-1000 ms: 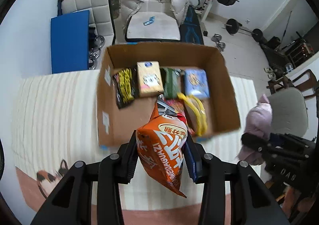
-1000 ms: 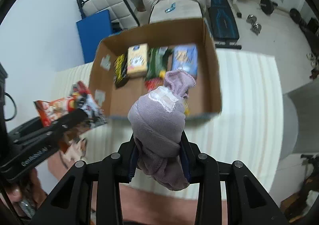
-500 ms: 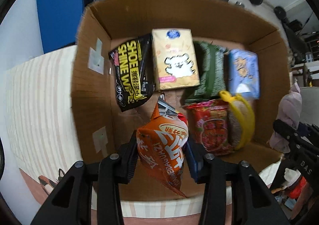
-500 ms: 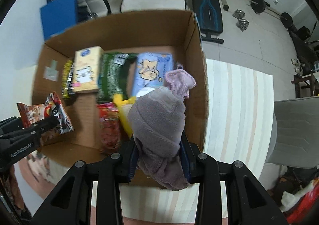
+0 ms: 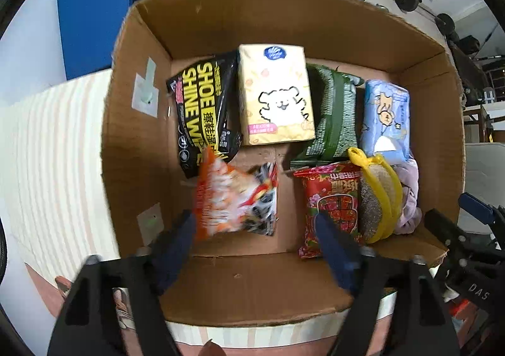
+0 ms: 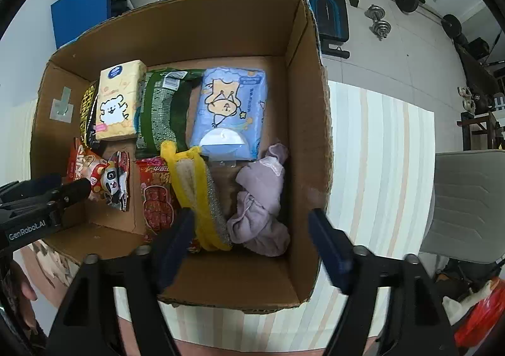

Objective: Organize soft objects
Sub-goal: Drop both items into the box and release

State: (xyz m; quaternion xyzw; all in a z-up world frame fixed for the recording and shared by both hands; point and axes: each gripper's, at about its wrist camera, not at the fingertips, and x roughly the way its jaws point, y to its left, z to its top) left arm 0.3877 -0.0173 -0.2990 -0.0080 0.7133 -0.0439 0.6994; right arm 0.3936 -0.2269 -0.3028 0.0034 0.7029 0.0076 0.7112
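A cardboard box holds several soft packs. My left gripper is open above the box's near left part. The orange snack bag is free of it, blurred, in the box; it also shows in the right wrist view. My right gripper is open above the box's near right part. The lilac cloth lies on the box floor below it, next to a yellow sponge. The cloth also shows at the box's right wall.
In the box lie a black shoe-wipes pack, a yellow tissue pack, a green pack, a blue pack and a red snack pack. The box stands on a striped surface. Gym gear and chairs stand behind.
Both grippers have opened. The orange snack bag has dropped from the left gripper into the box, and the lilac cloth has dropped from the right gripper onto the box floor.
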